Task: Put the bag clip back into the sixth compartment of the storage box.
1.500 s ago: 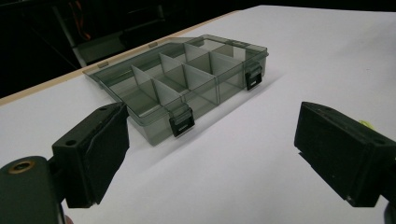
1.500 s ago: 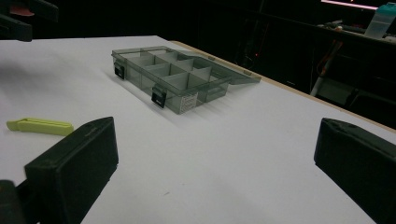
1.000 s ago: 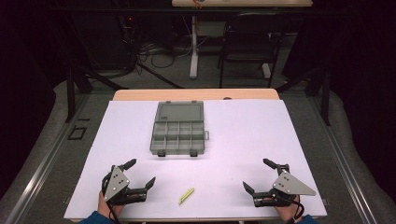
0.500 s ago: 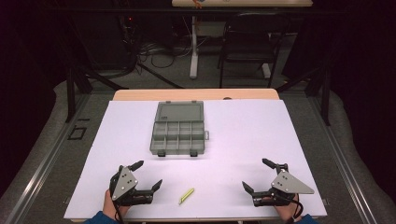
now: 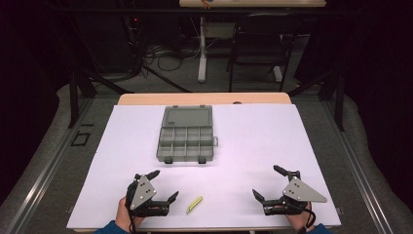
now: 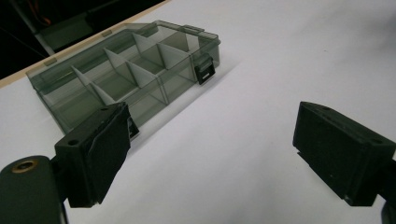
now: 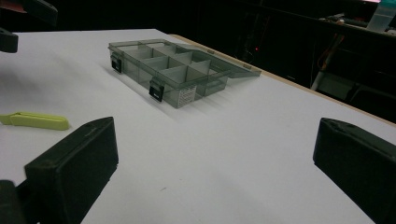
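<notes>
Your left gripper point(image 5: 164, 186) has slid right toward the single yellow-green clip point(image 5: 195, 204), its jaws spread with nothing between them. That clip lies flat on the white table point(image 5: 243, 141), just at the left gripper's 3 o'clock. One grey compartment box point(image 5: 186, 142) sits at 12 o'clock, lid open, compartments empty. Your right gripper point(image 5: 266, 183) rests with its jaws spread, holding nothing.

A lab or recording room: dark curtained walls, a white-topped table point(image 5: 292, 141) ringed by metal rails, tangled cables point(image 5: 160, 53) on the floor, a folding chair point(image 5: 258, 48) beyond the far edge.
</notes>
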`<state>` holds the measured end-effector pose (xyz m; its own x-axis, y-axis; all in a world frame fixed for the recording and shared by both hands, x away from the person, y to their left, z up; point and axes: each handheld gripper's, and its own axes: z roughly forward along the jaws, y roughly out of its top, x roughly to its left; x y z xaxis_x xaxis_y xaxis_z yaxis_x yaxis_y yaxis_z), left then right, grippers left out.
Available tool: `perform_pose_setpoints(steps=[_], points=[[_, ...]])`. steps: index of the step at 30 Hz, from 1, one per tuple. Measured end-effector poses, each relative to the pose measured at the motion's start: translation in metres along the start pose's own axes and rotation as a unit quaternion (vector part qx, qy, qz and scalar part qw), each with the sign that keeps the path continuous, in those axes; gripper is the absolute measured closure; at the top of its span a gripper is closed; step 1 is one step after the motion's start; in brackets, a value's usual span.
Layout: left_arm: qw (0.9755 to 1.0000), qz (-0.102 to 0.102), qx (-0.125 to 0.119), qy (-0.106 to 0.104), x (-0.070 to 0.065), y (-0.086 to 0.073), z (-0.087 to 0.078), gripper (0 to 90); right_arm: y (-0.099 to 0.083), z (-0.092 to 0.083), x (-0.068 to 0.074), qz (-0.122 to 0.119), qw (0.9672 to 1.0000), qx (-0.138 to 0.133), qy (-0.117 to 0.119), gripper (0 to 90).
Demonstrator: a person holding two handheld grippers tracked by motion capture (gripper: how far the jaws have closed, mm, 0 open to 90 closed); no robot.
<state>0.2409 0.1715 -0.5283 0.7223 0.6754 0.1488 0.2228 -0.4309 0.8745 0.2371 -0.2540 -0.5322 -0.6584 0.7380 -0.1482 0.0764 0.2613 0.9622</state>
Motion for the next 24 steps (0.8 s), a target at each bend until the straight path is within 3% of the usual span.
perform_pose_setpoints(steps=[13, 24], points=[[0.9989, -0.016, 0.044, 0.005, -0.007, 0.008, 0.008, 11.1, 0.000, 0.001, 0.000, 0.001, 1.0000, 0.005, -0.001, 0.0], [0.9953, -0.015, 0.092, -0.026, -0.019, 0.013, 0.020, 11.1, -0.001, 0.002, 0.000, -0.001, 1.0000, 0.009, 0.001, 0.0]])
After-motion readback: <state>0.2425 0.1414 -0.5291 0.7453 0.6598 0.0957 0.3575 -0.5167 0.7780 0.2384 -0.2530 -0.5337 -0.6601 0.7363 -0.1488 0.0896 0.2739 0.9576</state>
